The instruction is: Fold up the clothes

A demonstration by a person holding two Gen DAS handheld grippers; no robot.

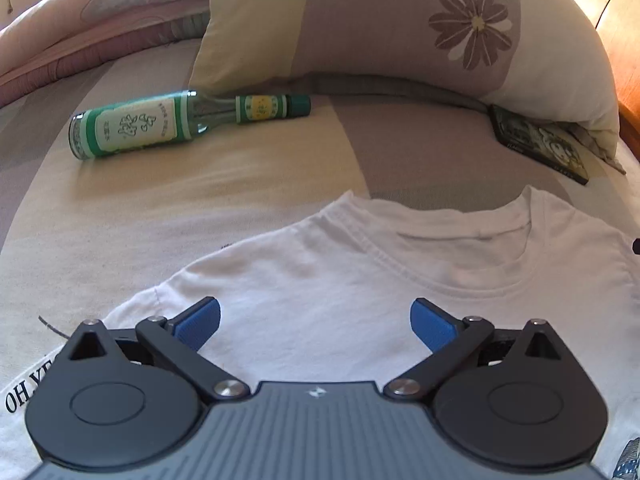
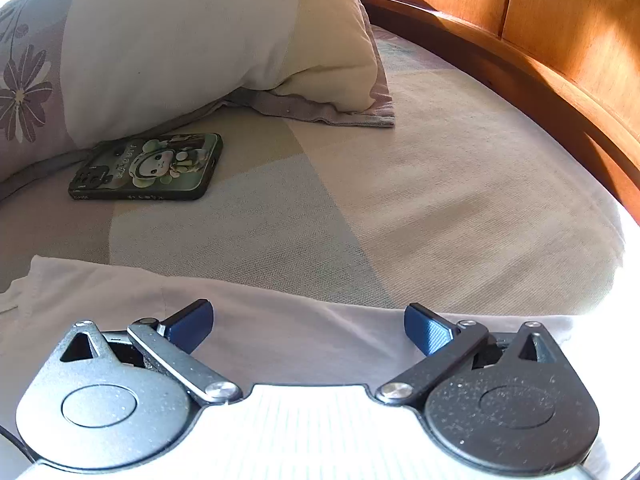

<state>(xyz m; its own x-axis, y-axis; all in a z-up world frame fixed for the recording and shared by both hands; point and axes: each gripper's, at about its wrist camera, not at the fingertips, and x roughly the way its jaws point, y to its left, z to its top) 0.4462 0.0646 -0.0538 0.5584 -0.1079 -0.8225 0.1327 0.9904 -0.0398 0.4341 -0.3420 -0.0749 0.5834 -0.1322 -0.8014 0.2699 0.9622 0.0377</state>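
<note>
A white T-shirt (image 1: 360,280) lies flat on the bed, its collar (image 1: 460,256) toward the pillows and black lettering showing at the lower left. My left gripper (image 1: 315,322) hovers low over the shirt's chest, open, with nothing between its blue pads. In the right wrist view the shirt's shoulder and sleeve (image 2: 280,320) stretch across the bottom of the frame. My right gripper (image 2: 308,326) is open above that shoulder edge, holding nothing.
A green-labelled glass bottle (image 1: 160,124) lies on the striped bedsheet (image 1: 200,200) to the far left. A phone in a cartoon case (image 2: 148,168) rests by a large pillow (image 2: 200,40). A wooden headboard (image 2: 560,40) runs along the right; a pink quilt (image 1: 80,32) is piled far left.
</note>
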